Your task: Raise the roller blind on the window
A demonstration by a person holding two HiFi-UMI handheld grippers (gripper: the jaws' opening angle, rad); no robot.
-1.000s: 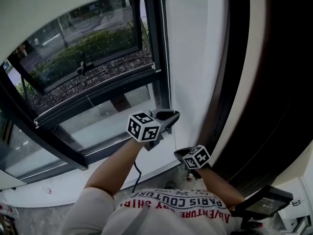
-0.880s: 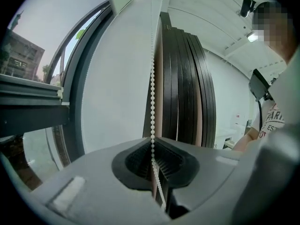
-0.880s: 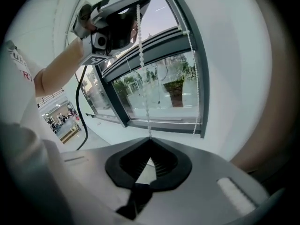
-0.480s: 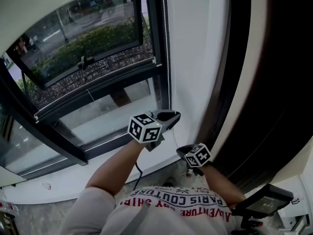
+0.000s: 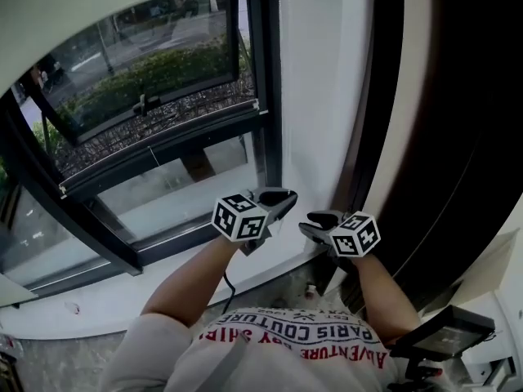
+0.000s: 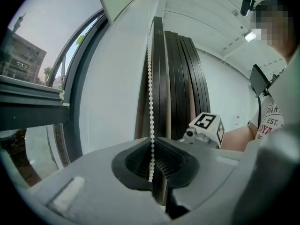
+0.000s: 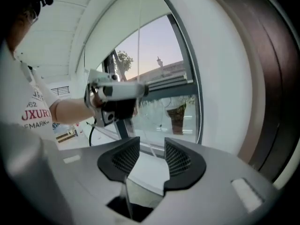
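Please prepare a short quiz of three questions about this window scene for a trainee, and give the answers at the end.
1. True or false: the left gripper is shut on the bead chain.
2. The chain's beads are: A) white, B) red, C) black.
3. What is between the jaws of the right gripper?
Key: 1 true. 2 A. 3 nothing; those jaws stand apart and have just been opening.

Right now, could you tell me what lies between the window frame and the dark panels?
A white wall and the bead chain that the left gripper pinches, as the left gripper view shows.
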